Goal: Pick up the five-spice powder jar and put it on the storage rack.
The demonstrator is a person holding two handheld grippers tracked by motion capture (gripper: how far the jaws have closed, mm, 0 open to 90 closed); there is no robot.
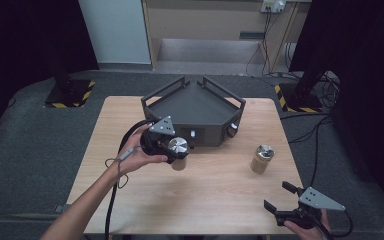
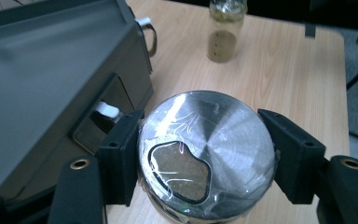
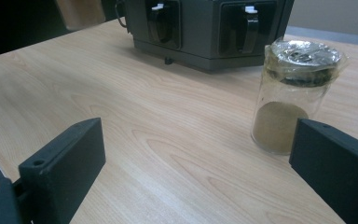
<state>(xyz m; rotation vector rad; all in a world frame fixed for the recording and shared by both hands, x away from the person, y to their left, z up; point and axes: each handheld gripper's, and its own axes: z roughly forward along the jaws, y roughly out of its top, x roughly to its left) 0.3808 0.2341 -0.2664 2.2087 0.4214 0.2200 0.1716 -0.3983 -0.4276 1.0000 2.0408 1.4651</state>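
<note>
carefully does it: a jar in the left jaws, close by the dark tray

here the left gripper (image 1: 176,153) has its two black jaws closed on a glass jar (image 2: 207,154) with a shiny metal lid under clear film; in the left gripper view the jaws press the lid's rim from both sides, and a window in the lid shows brown powder inside; in the high view the jar sits at the near face of the dark tray (image 1: 195,107), just in front of its small white latches, and i cannot tell whether its base touches the wooden table (image 1: 205,195) or hangs just above it.

the step, as i judge it, is moving this jar to or from the tray; to do it well, keep the jar upright so the powder stays level, keep the squeeze even since the film looks slippery, and clear the tray's raised rail before going over it rather than brushing the wall.

the right gripper (image 1: 286,199) waits near the table's near right corner, jaws wide apart and holding nothing; in its own view a second jar (image 3: 292,95), filmed over the lid and about a third full of powder, stands on the table ahead between the jaws' line, well apart from the first; it should stay clear of that jar until the left hand's work is settled.
</note>
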